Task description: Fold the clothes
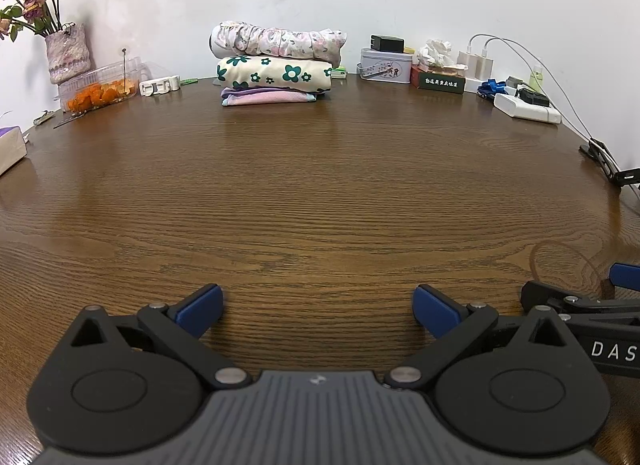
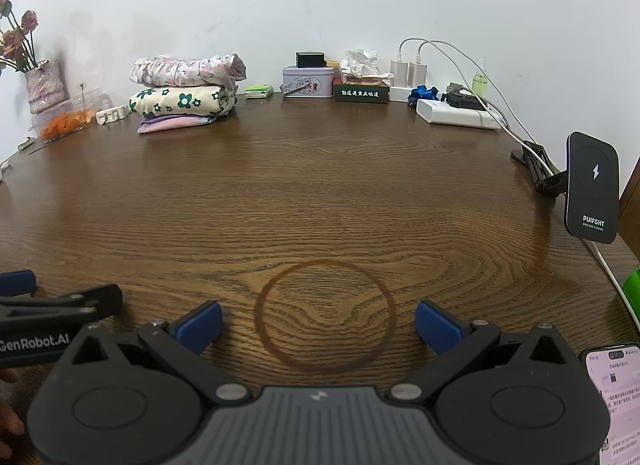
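Both the left black gripper [image 1: 318, 311] and the right black gripper [image 2: 318, 323] sit jaws apart and empty over the glossy wood-grain table [image 1: 320, 185], while the soft stack of folded floral clothes [image 1: 276, 65] well ahead could slump if nudged.

Each gripper, the left gripper [image 1: 318, 307] and the right gripper [image 2: 318, 323], has a grey ribbed body with a small logo, two round black housings, black link arms with silver screws, and blue-padded fingers [image 1: 200, 307]. Seen from the side, one reads "GenRobot.AI", the other apparently "DAS", cut off by the frame.
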